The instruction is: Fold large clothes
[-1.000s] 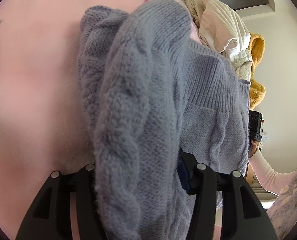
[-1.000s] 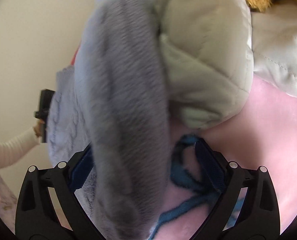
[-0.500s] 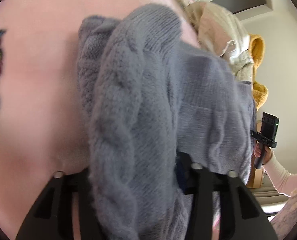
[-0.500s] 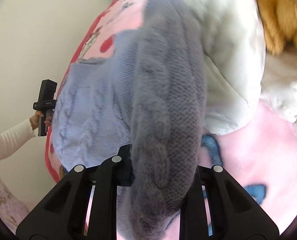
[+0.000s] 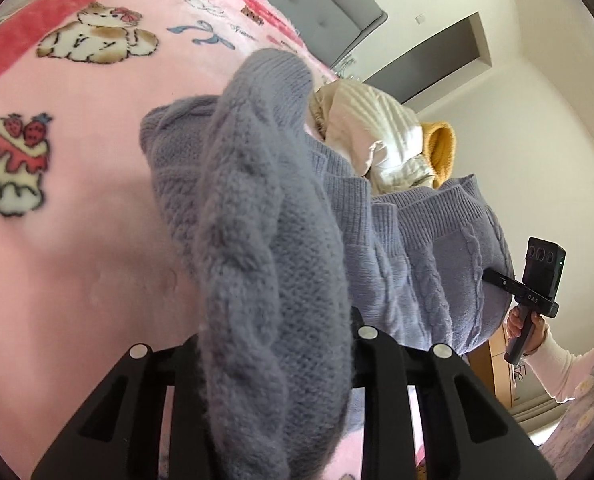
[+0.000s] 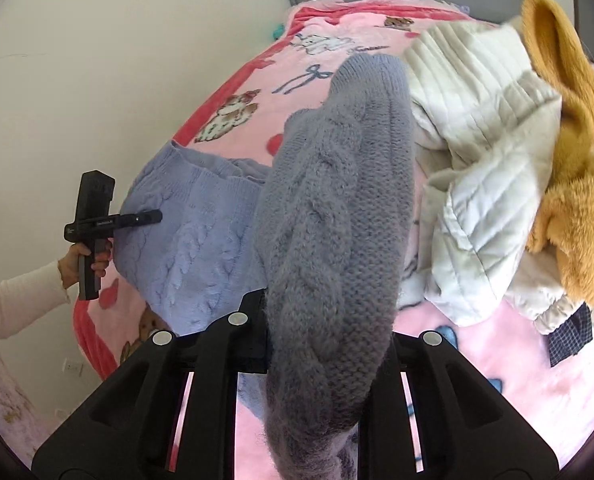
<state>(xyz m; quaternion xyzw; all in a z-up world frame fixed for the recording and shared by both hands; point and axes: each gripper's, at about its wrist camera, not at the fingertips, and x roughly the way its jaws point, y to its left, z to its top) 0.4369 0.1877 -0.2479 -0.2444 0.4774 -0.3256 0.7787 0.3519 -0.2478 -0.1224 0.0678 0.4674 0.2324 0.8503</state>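
Gripping grey cable-knit sweater (image 5: pixel 269 280) folds: left claw (image 5: pixel 275 344), right claw (image 6: pixel 329 328), both clamped, above pink blanket (image 5: pixel 77 240).

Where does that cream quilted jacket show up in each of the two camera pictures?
Left wrist view: the cream quilted jacket sits upper right of centre, behind the grey-blue sweater.
Right wrist view: it fills the right side, beside the sweater.
Shared landmark: the orange plush garment lies against the jacket in both.
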